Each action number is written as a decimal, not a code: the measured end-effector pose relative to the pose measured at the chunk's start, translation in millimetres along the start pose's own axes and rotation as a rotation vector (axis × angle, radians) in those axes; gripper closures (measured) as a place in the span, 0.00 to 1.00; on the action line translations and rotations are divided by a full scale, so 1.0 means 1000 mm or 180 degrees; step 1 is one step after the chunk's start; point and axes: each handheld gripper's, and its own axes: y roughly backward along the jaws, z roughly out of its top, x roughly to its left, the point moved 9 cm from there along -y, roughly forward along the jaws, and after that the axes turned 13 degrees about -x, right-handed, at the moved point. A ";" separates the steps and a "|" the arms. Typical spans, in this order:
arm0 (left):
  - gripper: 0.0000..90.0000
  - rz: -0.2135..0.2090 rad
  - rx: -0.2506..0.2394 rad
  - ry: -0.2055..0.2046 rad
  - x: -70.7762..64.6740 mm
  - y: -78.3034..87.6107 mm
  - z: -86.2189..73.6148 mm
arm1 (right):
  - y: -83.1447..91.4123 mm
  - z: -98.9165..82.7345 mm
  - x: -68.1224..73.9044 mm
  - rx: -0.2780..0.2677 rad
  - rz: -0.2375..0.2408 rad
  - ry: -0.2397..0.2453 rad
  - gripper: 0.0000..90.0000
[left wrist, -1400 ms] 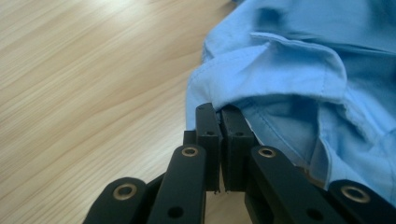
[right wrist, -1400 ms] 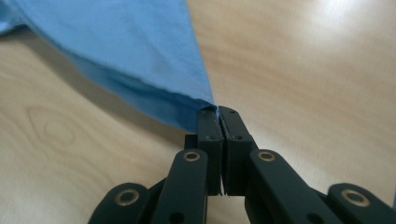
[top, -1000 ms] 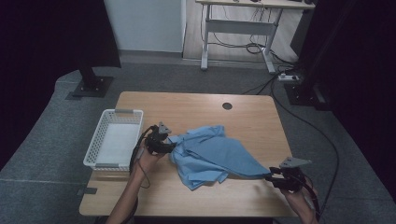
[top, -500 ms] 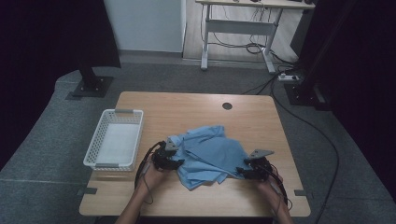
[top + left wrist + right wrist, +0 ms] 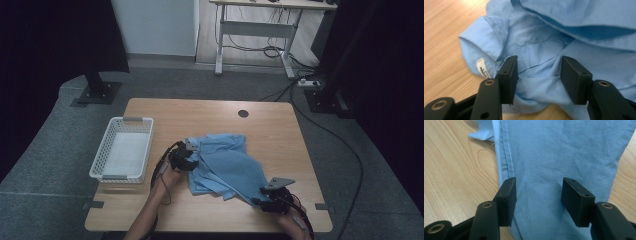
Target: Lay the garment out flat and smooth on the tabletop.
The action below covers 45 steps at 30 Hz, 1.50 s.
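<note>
Basket (image 5: 122, 150): white, left of the shirt, on the table (image 5: 280, 125).
Left gripper (image 5: 191, 161): jaws apart over the collar at the shirt's left edge.
Shirt (image 5: 227, 165): blue, crumpled mid-table.
Right gripper (image 5: 264, 200): jaws just opening, astride the shirt's hem.

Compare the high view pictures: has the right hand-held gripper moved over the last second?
Yes. The right hand-held gripper has shifted left along the table's front edge, away from its right corner, over the shirt's tip.
</note>
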 end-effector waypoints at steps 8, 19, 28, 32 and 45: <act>0.35 -0.0254 -0.0302 0.0309 -0.024 0.034 -0.004 | -0.018 0.051 0.011 -0.0243 0.0167 0.0083 0.41; 0.39 -0.0241 -0.0138 0.0255 -0.046 0.023 -0.032 | -0.089 0.076 0.024 -0.0025 0.0011 0.0372 0.56; 0.41 -0.0239 -0.0112 0.0309 -0.040 0.029 -0.037 | -0.078 0.067 0.011 0.0007 0.0005 0.0178 0.96; 0.41 -0.0221 -0.0119 0.0318 -0.037 0.029 -0.038 | -0.064 0.065 0.003 0.0010 -0.0038 0.0136 0.97; 0.42 -0.0020 -0.0063 0.0484 -0.007 0.026 -0.039 | 0.021 0.023 -0.069 0.0050 -0.0629 -0.0209 0.97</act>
